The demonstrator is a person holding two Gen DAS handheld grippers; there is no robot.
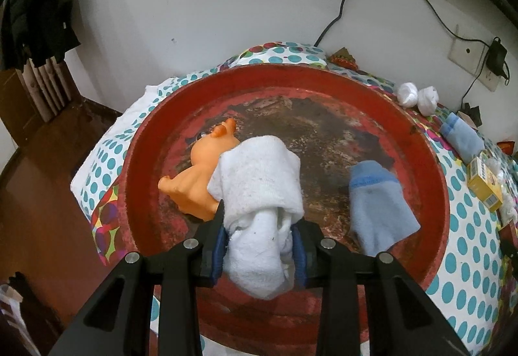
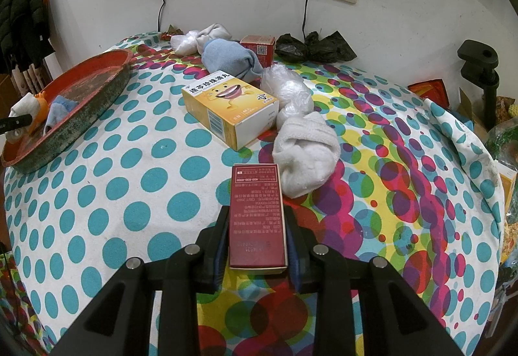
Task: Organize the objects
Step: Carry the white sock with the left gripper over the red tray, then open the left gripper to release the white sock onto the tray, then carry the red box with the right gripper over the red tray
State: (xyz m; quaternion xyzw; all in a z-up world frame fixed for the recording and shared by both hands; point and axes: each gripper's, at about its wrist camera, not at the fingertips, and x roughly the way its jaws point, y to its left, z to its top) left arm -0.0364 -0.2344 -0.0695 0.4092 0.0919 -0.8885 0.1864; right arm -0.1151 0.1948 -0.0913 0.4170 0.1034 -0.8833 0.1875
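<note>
My left gripper [image 1: 260,226] is shut on a rolled white sock [image 1: 259,181] and hangs over the worn red round tray [image 1: 437,181]. Its blue pads sit against the sock's lower end. In the tray an orange rubber toy [image 1: 197,174] lies partly under the sock, and a light blue sock [image 1: 378,210] lies to the right. My right gripper [image 2: 257,216] is shut on a dark red box [image 2: 257,213] just above the dotted tablecloth. The tray [image 2: 74,109] shows at the far left of the right wrist view.
On the cloth lie a yellow medicine box [image 2: 230,109], another rolled white sock [image 2: 304,155], a clear plastic bag [image 2: 288,90], a blue sock roll [image 2: 226,59], a small red box [image 2: 259,46] and black bags [image 2: 314,48]. A black clamp [image 2: 482,71] stands at the right edge.
</note>
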